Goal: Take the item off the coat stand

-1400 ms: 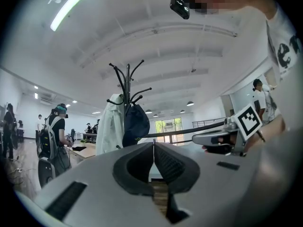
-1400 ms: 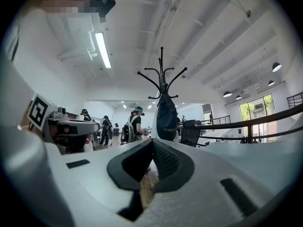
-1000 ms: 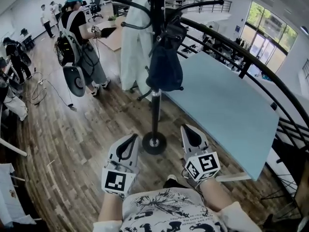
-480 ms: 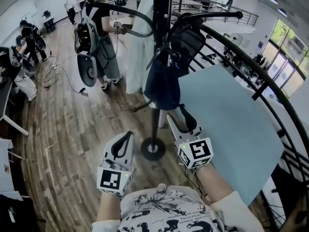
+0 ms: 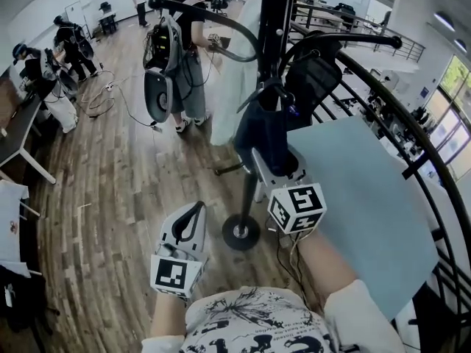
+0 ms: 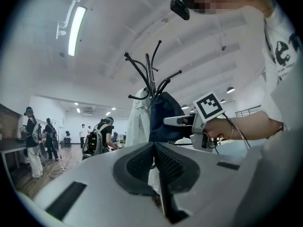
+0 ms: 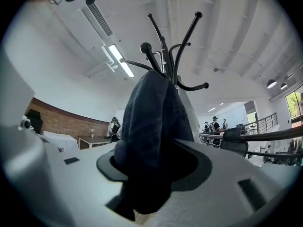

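Right gripper (image 5: 274, 169) moved from lower centre-right of the head view up to mid-frame, at the dark bag (image 5: 263, 127). Jaws have just been opening; bag now between them.

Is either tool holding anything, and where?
Nothing yet. On the right gripper, jaws have just been opening around the dark bag, low down; left gripper shut, empty.

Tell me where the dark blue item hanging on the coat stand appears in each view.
Head view: dark blue item, upper centre, against the coat stand.
Left gripper view: centre, under the hooks.
Right gripper view: centre, large and close.
Shared landmark: the coat stand's curved hooks.
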